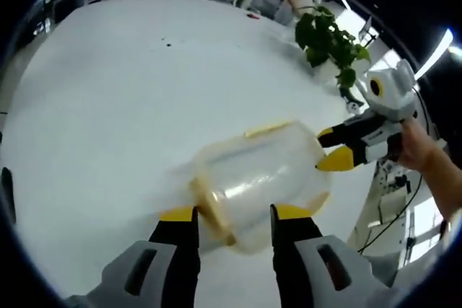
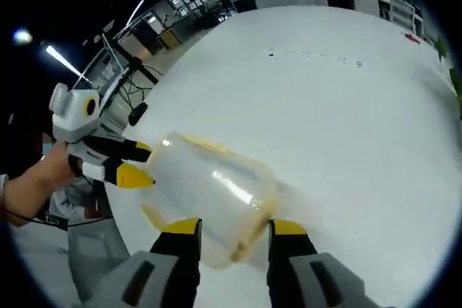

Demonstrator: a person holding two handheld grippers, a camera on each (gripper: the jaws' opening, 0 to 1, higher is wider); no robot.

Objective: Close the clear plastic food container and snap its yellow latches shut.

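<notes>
Container (image 1: 263, 178) of clear plastic, rounded and trimmed with yellow latches, sits between my two grippers above the wide white tabletop (image 1: 108, 106), apparently lifted off it, though the blur makes that hard to confirm. My left gripper (image 1: 232, 216), black with yellow tips, has its jaws set to either side of the near end, where a yellow latch strip (image 1: 213, 214) runs between them; the tips look pressed to the plastic, so I judge this hand is bracing the box and not yet working a latch. My right gripper (image 1: 336, 148) comes in at the far end of the left gripper view, its yellow tips touching the container's side with a gap between them; in the right gripper view the same tool (image 2: 232, 230) straddles the box with a yellowish rim (image 2: 249, 239) between its jaws. Gripping from opposite ends steadies the light, slippery shell so that lid and base can be squeezed together. I cannot tell whether the lid is fully seated or any latch snapped. A green potted plant (image 1: 328, 41) stands well apart near the table's edge.
</notes>
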